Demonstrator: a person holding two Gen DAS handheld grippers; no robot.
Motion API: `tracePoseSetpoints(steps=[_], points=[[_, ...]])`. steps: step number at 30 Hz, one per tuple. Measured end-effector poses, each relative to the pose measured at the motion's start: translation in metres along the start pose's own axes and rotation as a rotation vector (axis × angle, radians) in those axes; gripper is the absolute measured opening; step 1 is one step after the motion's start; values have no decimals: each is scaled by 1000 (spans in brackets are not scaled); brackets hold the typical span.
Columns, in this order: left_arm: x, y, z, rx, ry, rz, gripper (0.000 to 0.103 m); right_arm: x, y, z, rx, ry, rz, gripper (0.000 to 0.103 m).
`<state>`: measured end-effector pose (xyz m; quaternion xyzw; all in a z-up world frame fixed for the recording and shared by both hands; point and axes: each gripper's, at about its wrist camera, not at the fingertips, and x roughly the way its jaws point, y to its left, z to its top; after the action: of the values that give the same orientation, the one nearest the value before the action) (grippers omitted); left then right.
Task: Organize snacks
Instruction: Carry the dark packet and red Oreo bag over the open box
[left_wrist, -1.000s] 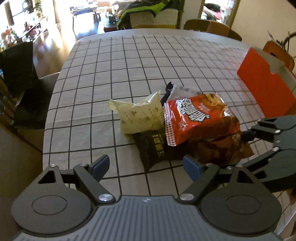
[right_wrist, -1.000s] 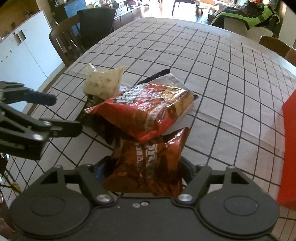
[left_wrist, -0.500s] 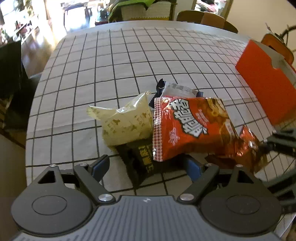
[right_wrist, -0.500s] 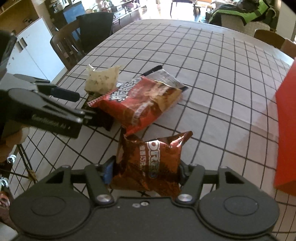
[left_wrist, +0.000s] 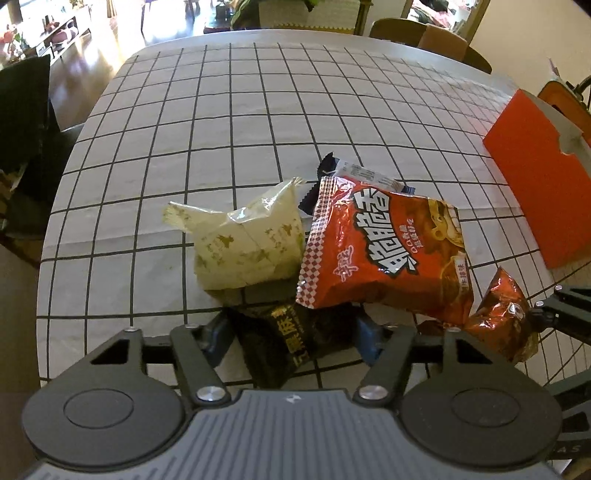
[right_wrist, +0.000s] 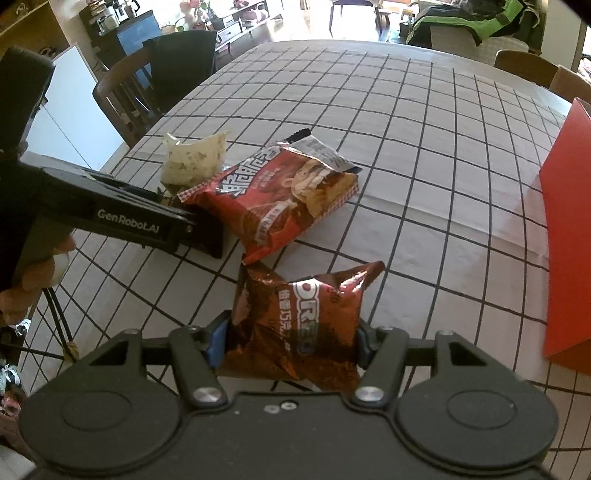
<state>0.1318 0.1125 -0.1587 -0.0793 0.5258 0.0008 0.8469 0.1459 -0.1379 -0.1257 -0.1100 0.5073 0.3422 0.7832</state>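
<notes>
On the table (left_wrist: 258, 110), left wrist view: left hand-held gripper (left_wrist: 291, 332) closing, blue pads on either side of the black snack pack (left_wrist: 291, 343), which lies under the red chip bag (left_wrist: 384, 251) and the cream pack (left_wrist: 243, 247). Right wrist view: right hand-held gripper (right_wrist: 290, 341) clamped on the brown Oreo bag (right_wrist: 295, 325); orange box (right_wrist: 569, 236) at right.

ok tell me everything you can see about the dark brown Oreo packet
The Oreo packet is a small, puffy pillow pouch of shiny, crinkled brown foil with white Oreo lettering and crimped, jagged end seams. The right tool clamps it, a blue pad pressing each side. It stands apart from the snack pile, its top corner near the big red chip bag, over the grid tablecloth. In the left wrist view it shows beside that bag.
</notes>
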Motion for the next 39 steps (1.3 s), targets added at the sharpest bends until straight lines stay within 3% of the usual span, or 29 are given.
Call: tracePoseSetpoints(steps=[7, 21, 30, 39], points=[[-10, 9, -9, -61, -9, -9, 44, -8, -1, -4, 7, -20, 1, 61], [-56, 7, -31, -157, -80, -37, 26, -55, -21, -15, 73, -106, 11, 61], [-84, -14, -32, -165, -118, -44, 25, -88, -37, -15, 77, -168, 6, 61], [-115, -66, -11, -87, -180, -54, 25, -130, -64, -10, 66, -254, -15, 61]])
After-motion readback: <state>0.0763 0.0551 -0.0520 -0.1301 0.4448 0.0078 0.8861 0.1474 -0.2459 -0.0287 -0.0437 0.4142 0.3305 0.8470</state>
